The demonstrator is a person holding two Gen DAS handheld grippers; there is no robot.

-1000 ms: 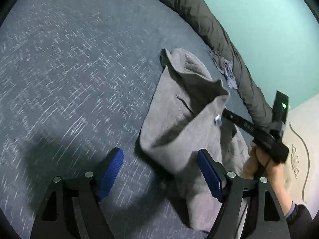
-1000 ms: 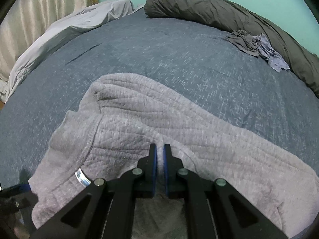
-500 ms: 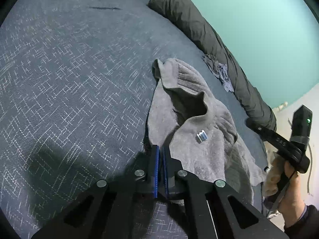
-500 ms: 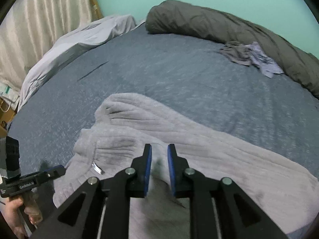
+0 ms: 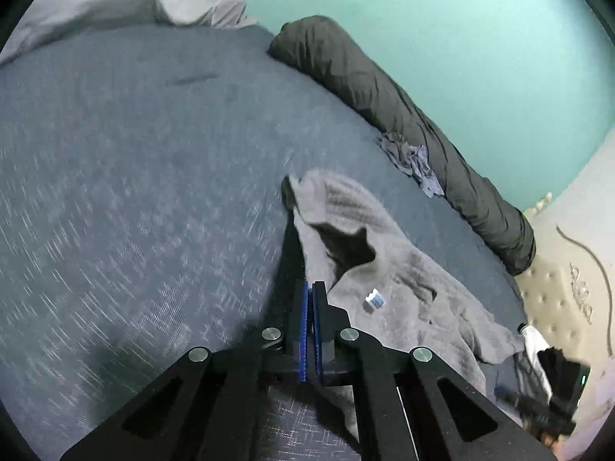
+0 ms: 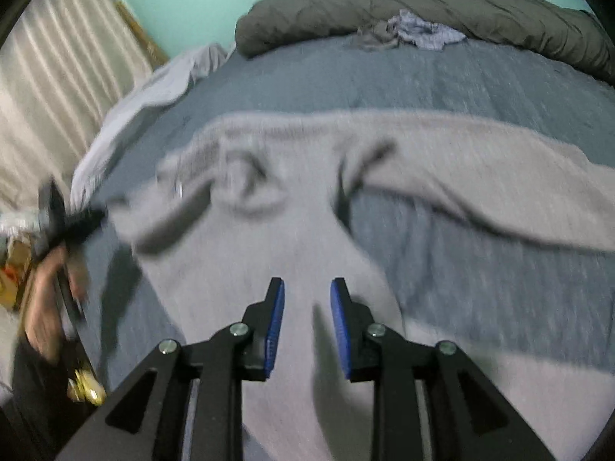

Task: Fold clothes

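The left tongs are clenched on the grey sweater at its edge; the right tongs hover released above its body. It lies spread, unfolded, on the bed. Judged step: laying out; a sleeve needs gripping.

Grey knit sweater spread rumpled on bed, neck open.

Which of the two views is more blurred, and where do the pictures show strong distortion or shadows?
Right wrist view: heavy motion blur smears the grey garment and the hand; only the right gripper is sharp. Left wrist view: clearer, though the bedspread streaks at left; the left gripper casts a dark shadow. Both: fisheye bending, black corners.
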